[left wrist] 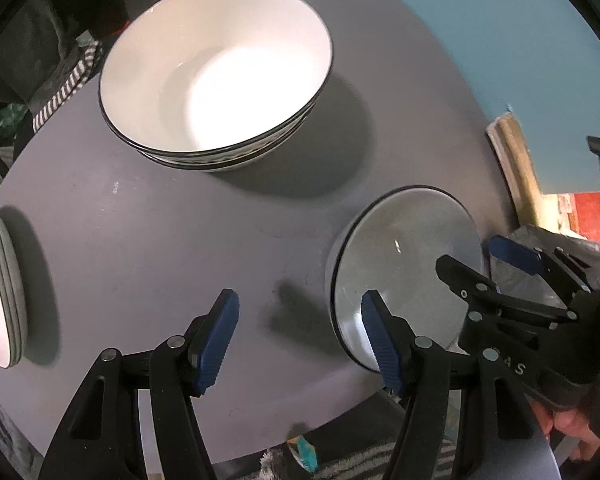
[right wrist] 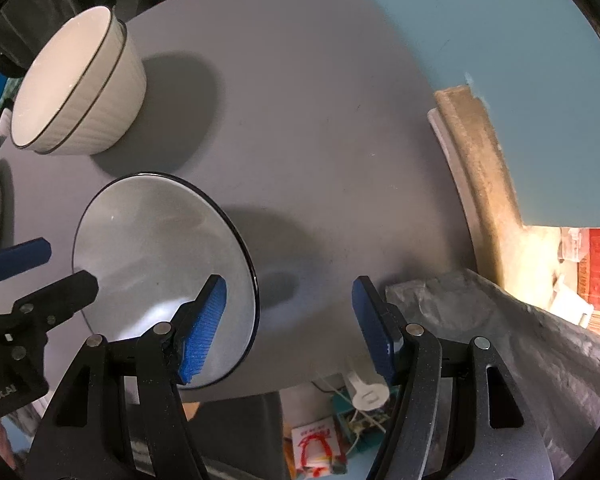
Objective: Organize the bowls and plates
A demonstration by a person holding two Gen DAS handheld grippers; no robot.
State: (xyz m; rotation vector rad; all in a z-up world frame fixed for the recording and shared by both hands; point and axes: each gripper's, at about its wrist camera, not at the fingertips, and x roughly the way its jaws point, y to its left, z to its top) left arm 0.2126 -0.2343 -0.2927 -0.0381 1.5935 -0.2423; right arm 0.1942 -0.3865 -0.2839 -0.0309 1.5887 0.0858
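white plate under spread right gripper.

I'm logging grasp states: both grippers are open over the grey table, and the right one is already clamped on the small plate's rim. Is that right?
Not clamped. In the right wrist view the right gripper is open, its fingers apart and clear of the small plate. The left gripper is open too, over the grey table.

two stacked bowls, one plate, one plate stack
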